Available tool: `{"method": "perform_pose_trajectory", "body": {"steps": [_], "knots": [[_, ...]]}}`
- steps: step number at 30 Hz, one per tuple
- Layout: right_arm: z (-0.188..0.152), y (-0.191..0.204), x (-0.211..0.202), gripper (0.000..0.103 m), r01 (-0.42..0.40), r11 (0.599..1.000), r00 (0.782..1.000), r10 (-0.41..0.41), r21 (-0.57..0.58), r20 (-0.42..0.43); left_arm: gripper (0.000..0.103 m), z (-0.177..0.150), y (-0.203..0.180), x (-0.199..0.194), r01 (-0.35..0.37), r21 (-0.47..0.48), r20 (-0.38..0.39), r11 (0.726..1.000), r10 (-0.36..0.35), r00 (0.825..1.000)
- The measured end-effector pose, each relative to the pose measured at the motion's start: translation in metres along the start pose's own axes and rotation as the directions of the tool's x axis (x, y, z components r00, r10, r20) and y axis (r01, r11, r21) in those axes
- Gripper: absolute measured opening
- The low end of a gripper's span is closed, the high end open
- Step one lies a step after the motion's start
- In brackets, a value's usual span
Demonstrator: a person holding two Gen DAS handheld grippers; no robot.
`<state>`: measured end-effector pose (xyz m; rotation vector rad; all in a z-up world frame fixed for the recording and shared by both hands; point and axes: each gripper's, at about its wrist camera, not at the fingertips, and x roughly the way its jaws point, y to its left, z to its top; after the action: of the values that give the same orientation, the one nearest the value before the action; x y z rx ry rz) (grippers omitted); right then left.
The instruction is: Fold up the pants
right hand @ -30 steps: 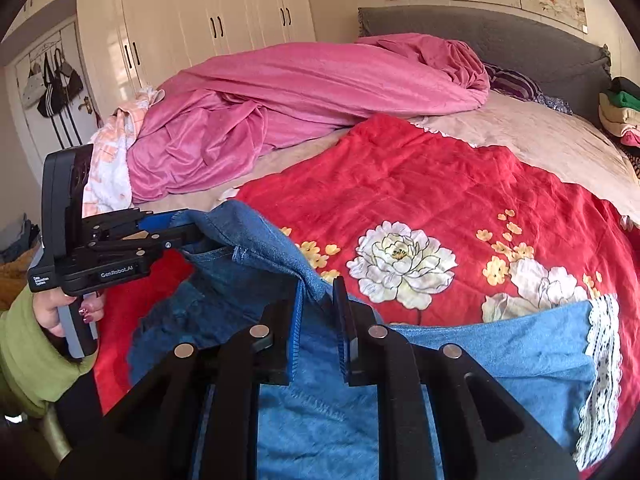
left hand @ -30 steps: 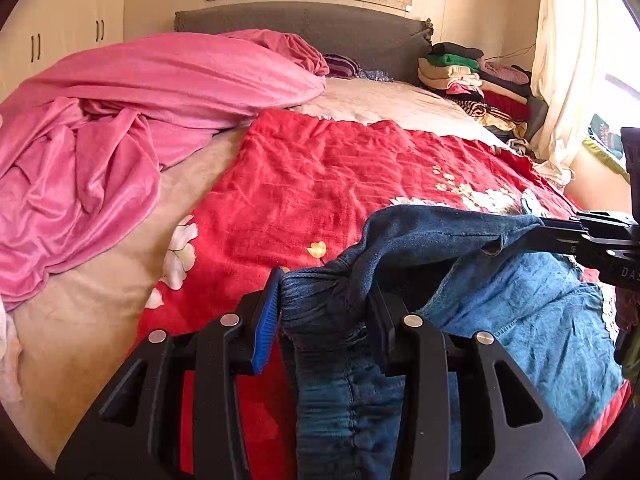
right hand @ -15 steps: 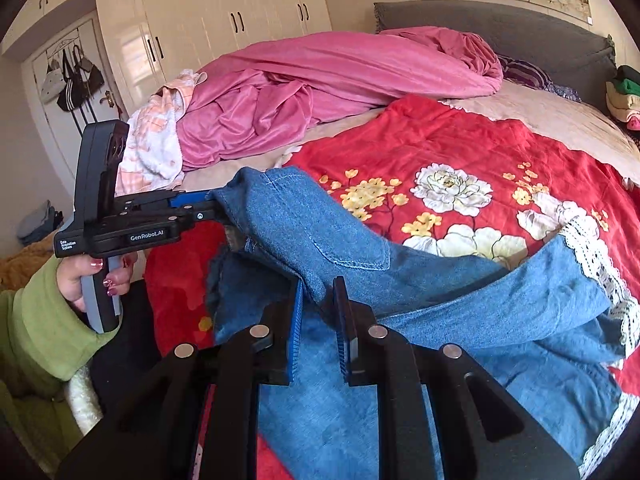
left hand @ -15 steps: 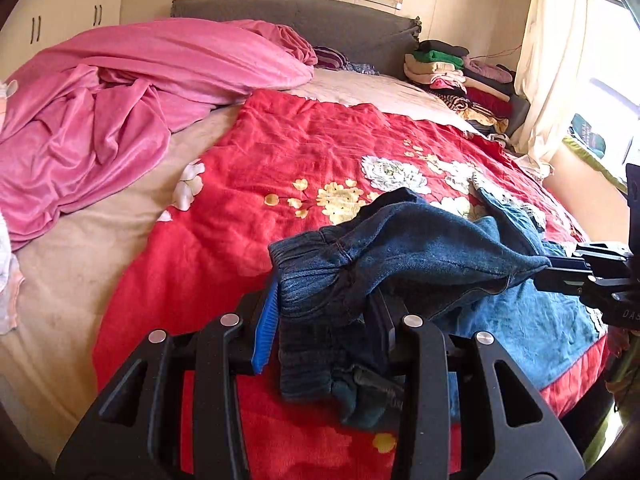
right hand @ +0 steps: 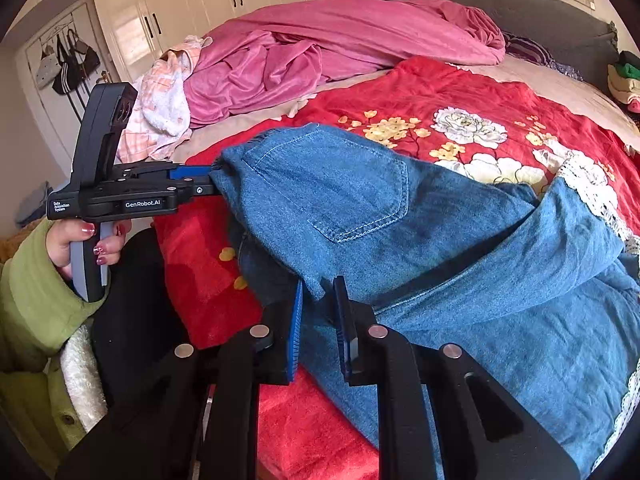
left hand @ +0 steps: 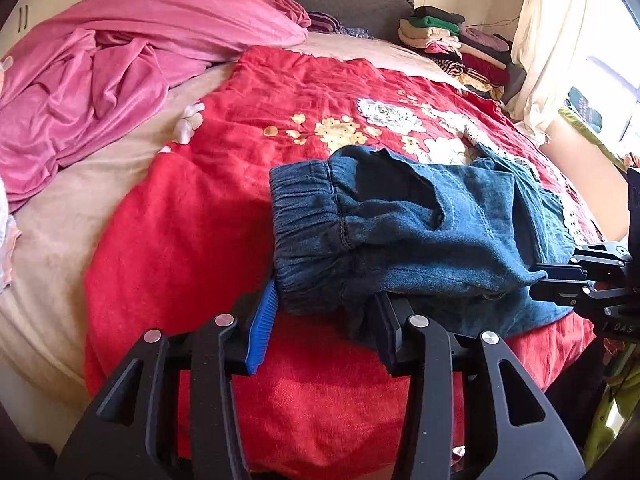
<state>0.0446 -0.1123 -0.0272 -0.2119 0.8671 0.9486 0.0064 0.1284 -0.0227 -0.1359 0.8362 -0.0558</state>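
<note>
Blue denim pants [right hand: 460, 240] with lace-trimmed hems lie partly folded on a red floral quilt [right hand: 460, 92]. My left gripper [left hand: 324, 304] is shut on the elastic waistband [left hand: 308, 220] and holds it raised; it shows from the side in the right wrist view [right hand: 208, 184]. My right gripper [right hand: 318, 308] is shut on a denim edge below the back pocket [right hand: 340, 184]; it appears at the right edge of the left wrist view [left hand: 536, 280]. The pants [left hand: 440, 232] hang stretched between both grippers, above the quilt [left hand: 280, 120].
A heap of pink bedding [left hand: 100, 72] covers the bed's left side, with a peach checked cloth [right hand: 160, 108] by it. Stacked folded clothes [left hand: 456, 48] sit by the headboard at far right. White wardrobes [right hand: 208, 4] stand behind.
Both grippers have pulled back toward the bed's near edge, carrying the waistband end over the legs. More quilt shows beyond the pants.
</note>
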Motion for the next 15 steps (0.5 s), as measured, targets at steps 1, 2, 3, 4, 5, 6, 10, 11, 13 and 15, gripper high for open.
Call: {"method": "perform_pose_trajectory", "body": {"steps": [1, 2, 3, 4, 5, 6, 10, 11, 13, 15], "knots": [[-0.002, 0.002, 0.001, 0.014, 0.002, 1.0, 1.0, -0.002, -0.006, -0.006, 0.036, -0.002, 0.001, 0.0, 0.001, -0.004, -0.006, 1.0, -0.001, 1.0], [-0.002, 0.003, 0.002, 0.014, 0.003, 1.0, 1.0, -0.003, -0.007, -0.009, 0.036, -0.003, 0.002, -0.001, 0.0, -0.009, -0.008, 1.0, 0.0, 1.0], [-0.002, 0.004, 0.001, 0.014, -0.007, 1.0, 1.0, 0.007, 0.002, -0.009, 0.036, -0.004, 0.003, -0.004, 0.002, -0.013, -0.006, 1.0, -0.002, 1.0], [-0.002, 0.005, 0.0, 0.014, -0.028, 1.0, 1.0, 0.028, 0.007, -0.005, 0.036, -0.005, 0.003, -0.008, 0.004, -0.012, -0.002, 1.0, -0.004, 1.0], [-0.002, 0.008, -0.001, 0.014, -0.056, 0.998, 0.998, 0.056, 0.005, 0.0, 0.036, -0.005, 0.003, -0.012, -0.005, -0.008, 0.001, 1.0, 0.005, 1.0], [-0.001, 0.012, -0.001, 0.014, -0.067, 0.998, 0.998, 0.067, -0.005, -0.001, 0.036, -0.005, 0.003, -0.017, -0.015, -0.007, 0.001, 1.0, 0.015, 1.0], [-0.006, 0.023, 0.013, 0.014, -0.054, 0.998, 0.997, 0.052, -0.037, -0.053, 0.036, -0.007, 0.005, -0.039, -0.039, -0.012, 0.022, 0.999, 0.039, 0.999], [-0.008, 0.024, 0.016, 0.014, -0.066, 0.997, 0.996, 0.064, -0.028, -0.059, 0.036, -0.006, 0.004, -0.045, -0.04, -0.012, 0.036, 0.999, 0.04, 0.999], [-0.01, 0.025, 0.018, 0.014, -0.081, 0.997, 0.995, 0.08, -0.015, -0.063, 0.036, 0.0, -0.001, -0.053, -0.021, -0.005, 0.057, 1.0, 0.021, 0.998], [-0.01, 0.026, 0.016, 0.014, -0.086, 0.996, 0.995, 0.085, -0.009, -0.061, 0.036, 0.008, -0.011, -0.053, -0.011, 0.019, 0.069, 1.0, 0.01, 0.998]]}}
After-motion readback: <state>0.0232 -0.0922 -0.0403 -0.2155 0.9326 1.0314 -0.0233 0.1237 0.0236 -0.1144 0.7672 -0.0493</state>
